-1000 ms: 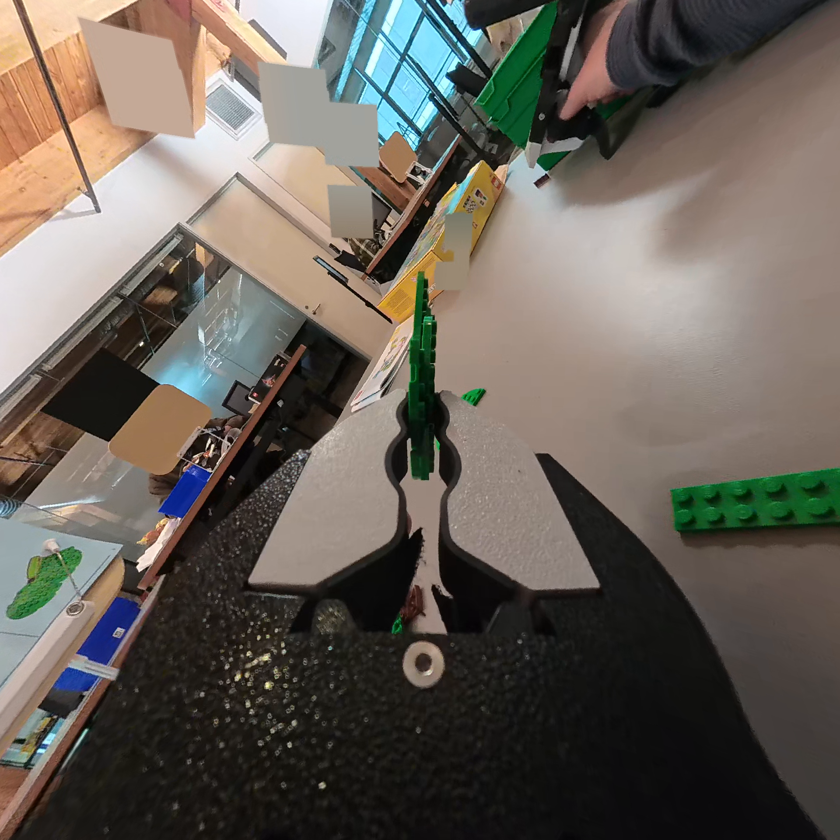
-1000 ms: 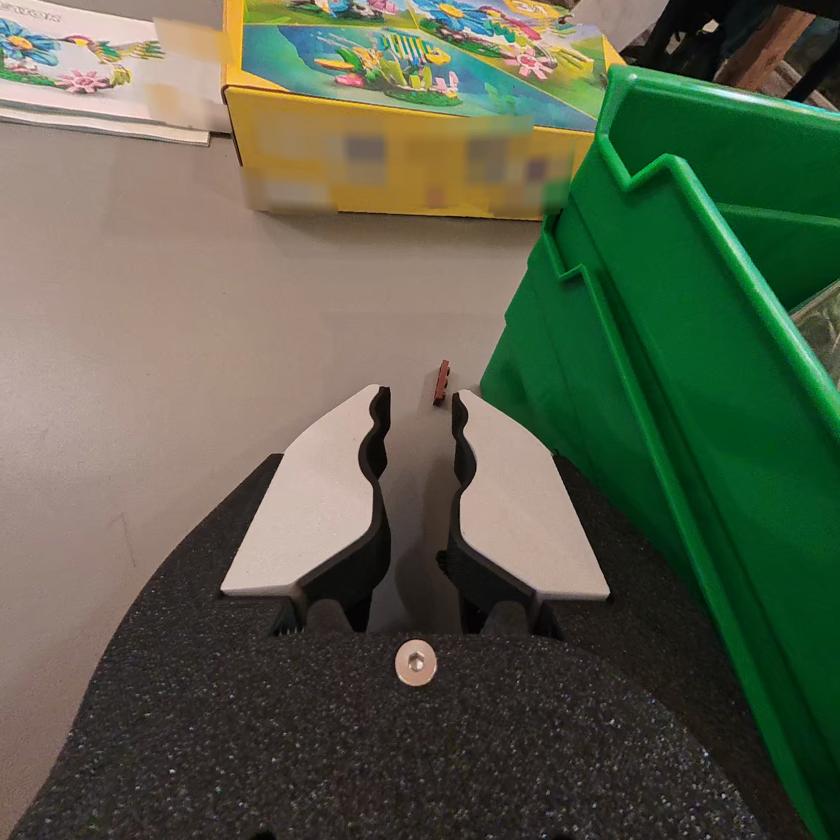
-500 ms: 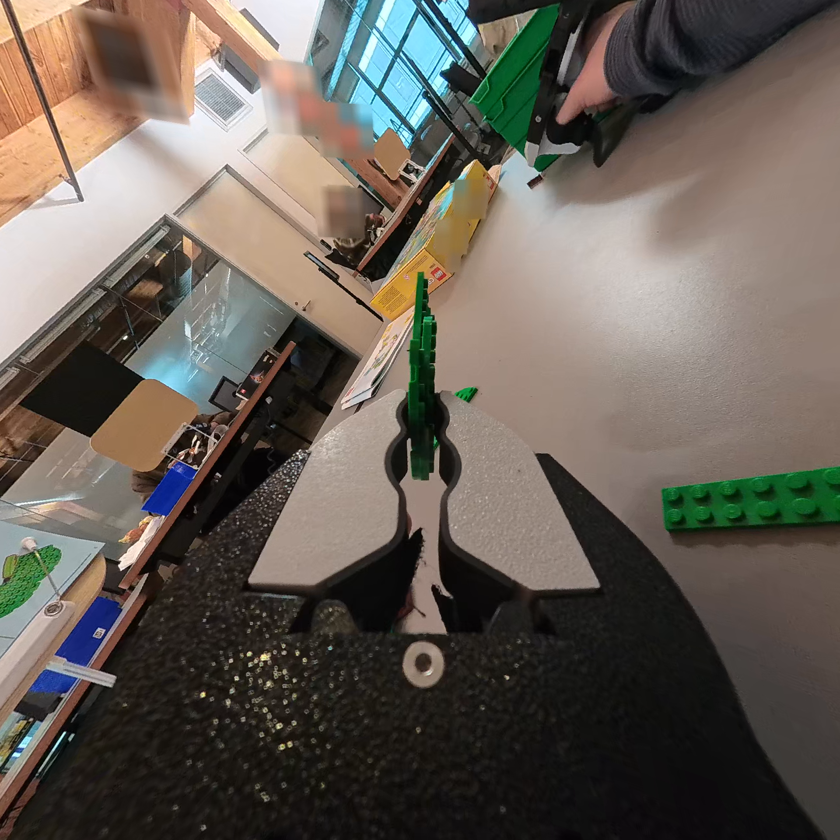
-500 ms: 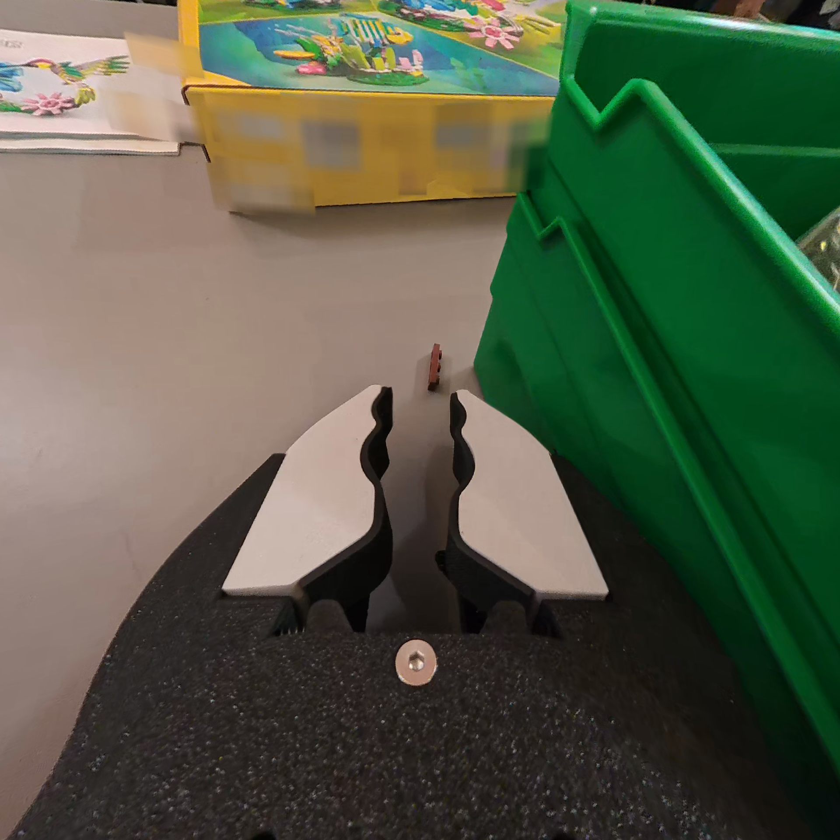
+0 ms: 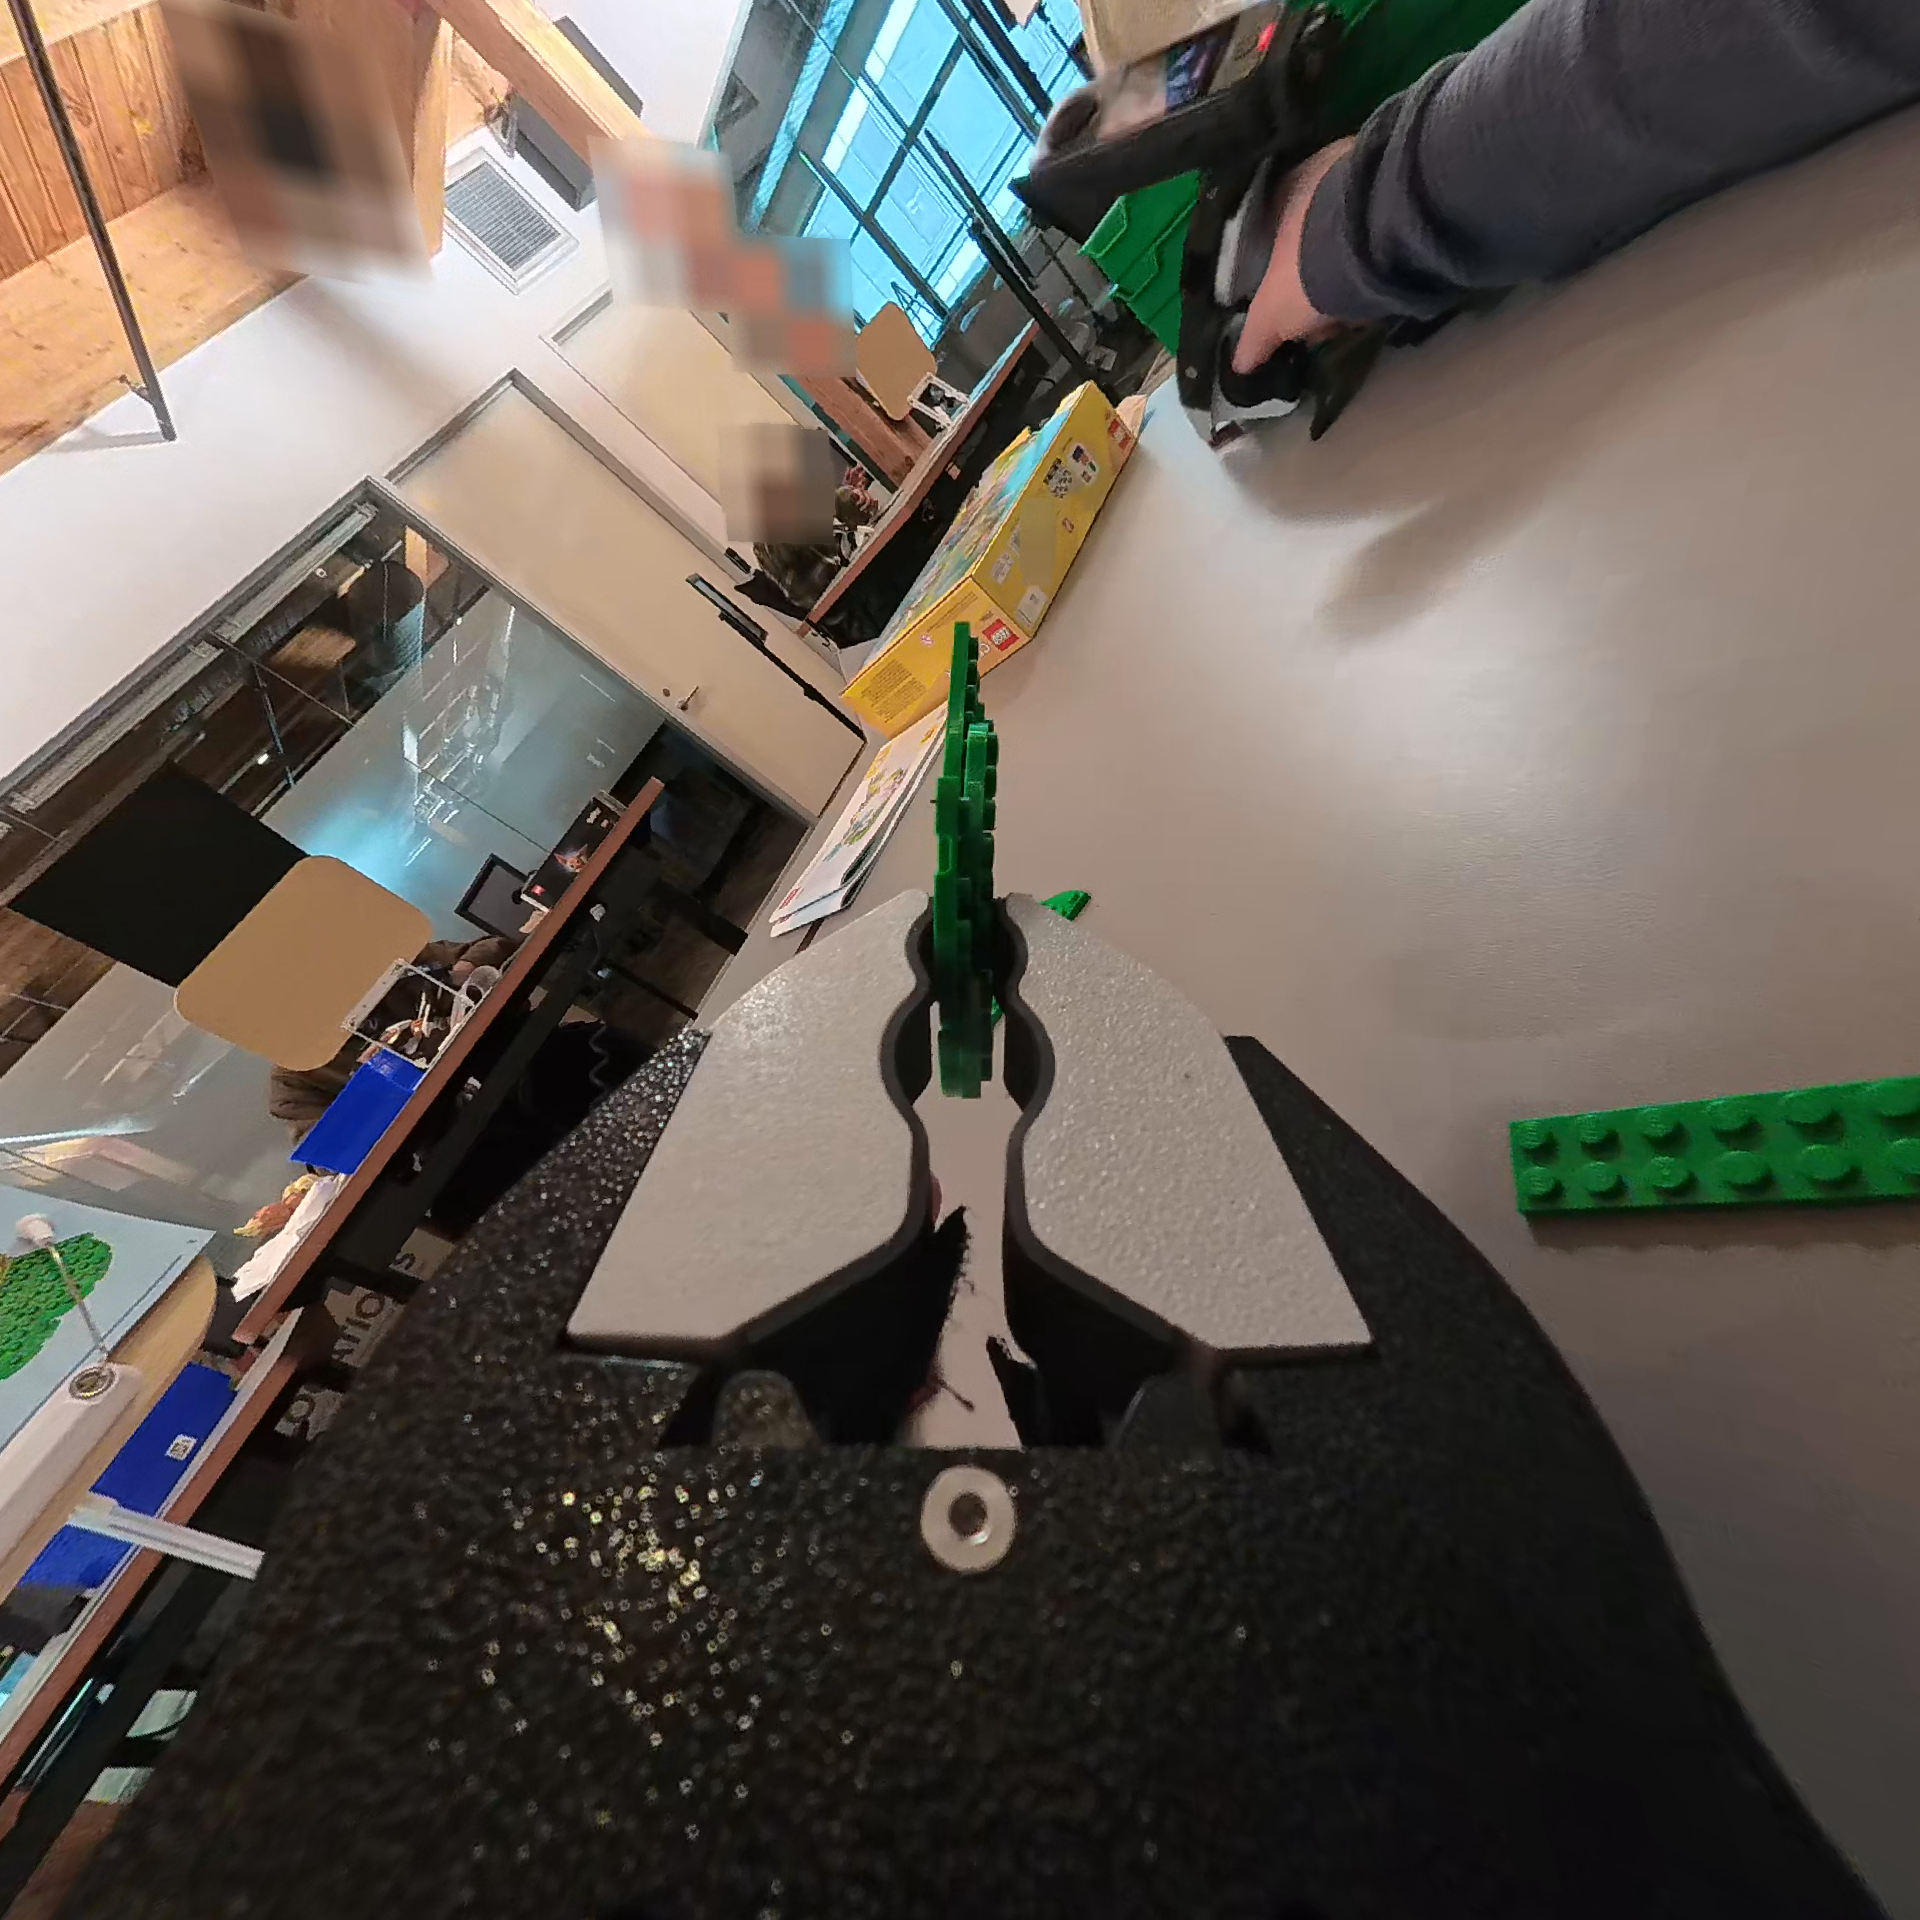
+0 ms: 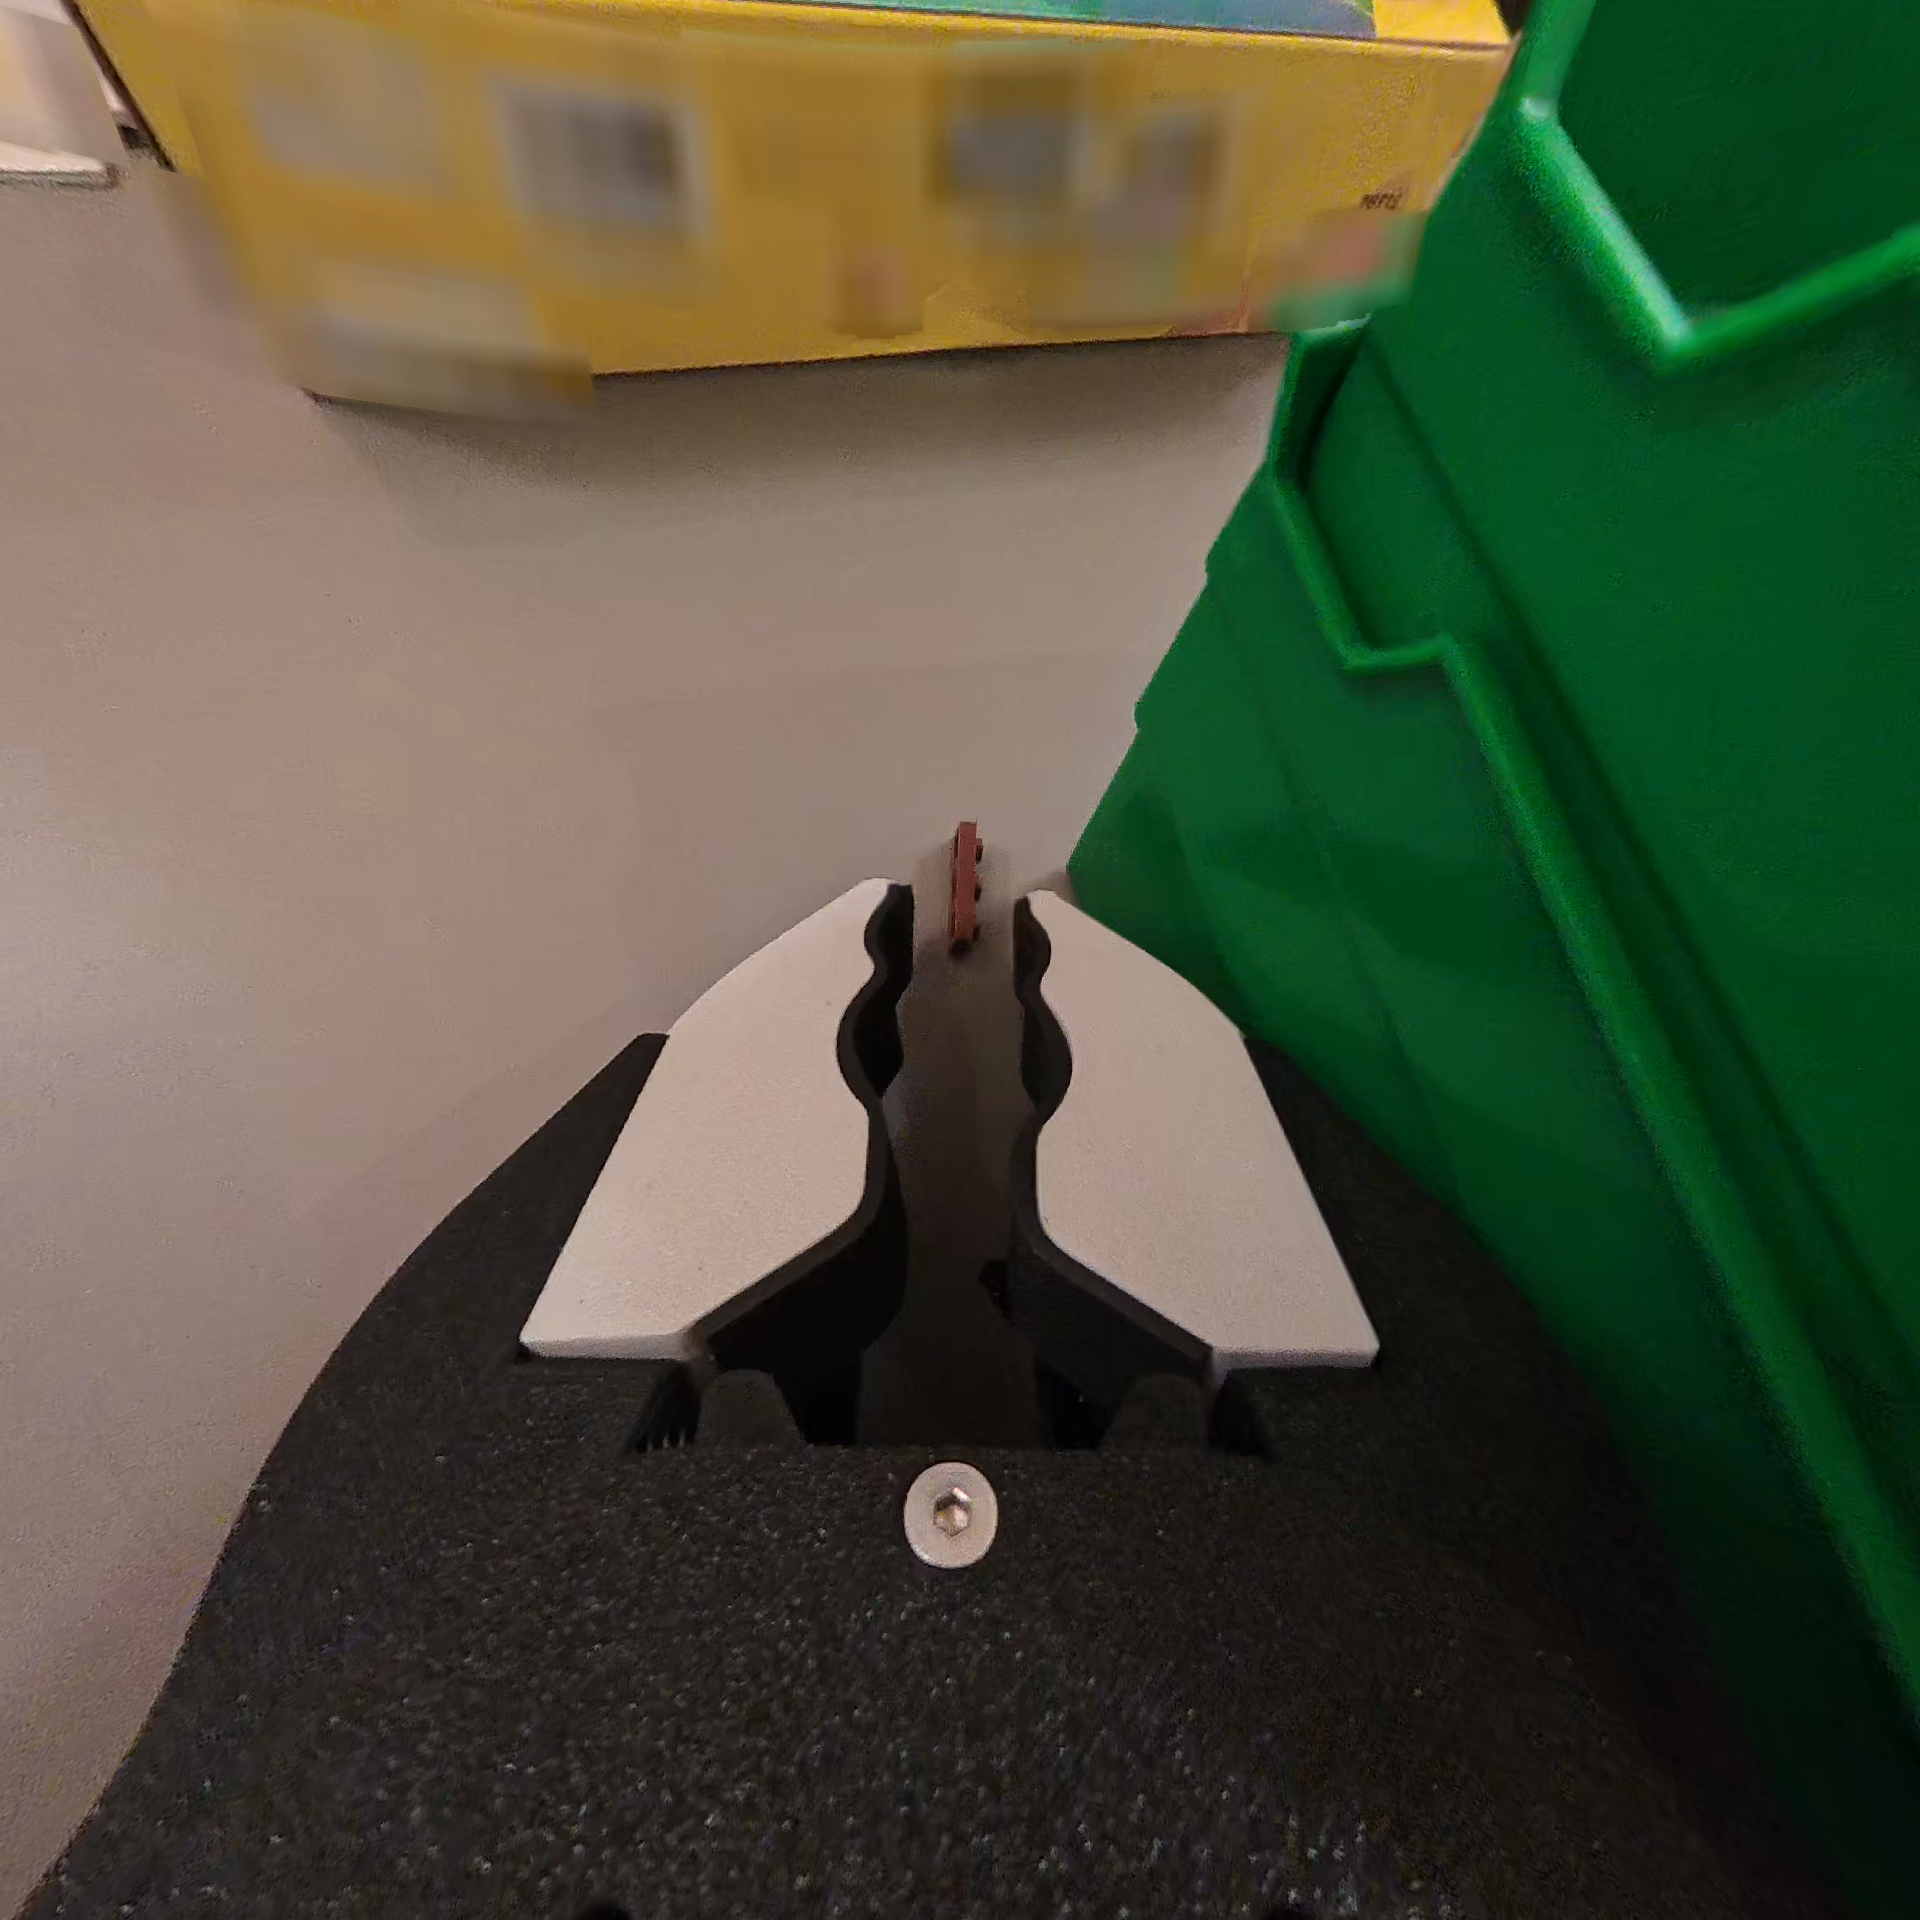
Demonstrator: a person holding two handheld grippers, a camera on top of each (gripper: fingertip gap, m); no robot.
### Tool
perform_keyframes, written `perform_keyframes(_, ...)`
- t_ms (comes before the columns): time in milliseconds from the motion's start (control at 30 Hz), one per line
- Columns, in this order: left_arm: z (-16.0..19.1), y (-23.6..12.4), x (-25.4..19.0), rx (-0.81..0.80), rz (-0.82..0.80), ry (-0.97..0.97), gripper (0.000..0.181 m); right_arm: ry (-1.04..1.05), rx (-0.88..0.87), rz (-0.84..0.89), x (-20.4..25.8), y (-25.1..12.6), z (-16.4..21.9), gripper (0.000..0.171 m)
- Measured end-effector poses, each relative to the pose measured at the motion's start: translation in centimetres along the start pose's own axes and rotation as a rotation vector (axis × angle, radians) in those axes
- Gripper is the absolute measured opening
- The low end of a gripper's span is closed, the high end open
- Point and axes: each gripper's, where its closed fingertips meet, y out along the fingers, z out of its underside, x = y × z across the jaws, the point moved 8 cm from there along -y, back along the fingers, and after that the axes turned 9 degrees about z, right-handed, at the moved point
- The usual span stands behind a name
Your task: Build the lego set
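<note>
Left wrist view: the left gripper (image 5: 964,940) stays clamped on the green plates (image 5: 962,883), edge-on above the worktop (image 5: 1455,779).

Right wrist view: the right gripper (image 6: 962,902), jaws apart, has advanced; the small brown piece (image 6: 966,885) beside the green bin (image 6: 1558,727) now sits between its tips, probably ready for pinching.

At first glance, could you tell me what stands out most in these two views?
The left gripper clamps a stack of green plates edge-on, above the grey table. The right gripper is open, its fingertips flanking a small brown piece beside a green bin, a yellow box behind.
</note>
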Motion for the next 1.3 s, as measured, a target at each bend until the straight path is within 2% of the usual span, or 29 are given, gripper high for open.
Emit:
perform_keyframes(133, 0.3, 0.1, 0.0, 0.01, 0.005, 0.0, 0.008, -0.013, 0.053, 0.065, 0.3, 0.4, -0.5, 0.022)
perform_keyframes(433, 0.4, 0.1, 0.0, 0.006, 0.02, -0.016, 0.008, -0.025, 0.281, 0.059, 0.5, 1.7, -2.2, 0.019)
perform_keyframes(533, 0.4, 0.1, 0.1, 0.01, 0.014, -0.011, 0.008, -0.034, 0.328, 0.028, 0.6, 2.2, -2.7, 0.005)
perform_keyframes(633, 0.5, -0.1, 0.5, 0.017, -0.012, -0.01, 0.008, -0.103, 0.316, 0.01, 0.6, 2.5, -3.0, 0.005)
perform_keyframes(733, 0.6, -0.4, 1.1, 0.021, -0.044, -0.008, 0.008, -0.211, 0.119, -0.147, 2.5, 0.8, -3.9, 0.005)
perform_keyframes(867, 1.3, -1.0, 2.4, 0.046, -0.102, 0.016, 0.008, -0.392, -0.251, -0.468, 6.8, -4.9, -4.8, 0.004)
perform_keyframes(1033, 2.0, -1.8, 3.8, 0.08, -0.184, 0.031, 0.008, -0.551, -0.524, -0.764, 11.6, -11.5, -5.2, 0.004)
perform_keyframes(1100, 2.1, -2.0, 4.1, 0.095, -0.207, 0.055, 0.008, -0.593, -0.58, -0.865, 13.4, -13.5, -5.0, 0.004)
perform_keyframes(1233, 2.2, -2.4, 4.4, 0.121, -0.243, 0.124, 0.007, -0.629, -0.587, -1.236, 16.3, -16.7, -3.9, 0.004)
perform_keyframes(1300, 2.3, -2.4, 4.3, 0.124, -0.24, 0.144, 0.008, -0.621, -0.564, -1.343, 17.0, -17.7, -3.4, 0.004)
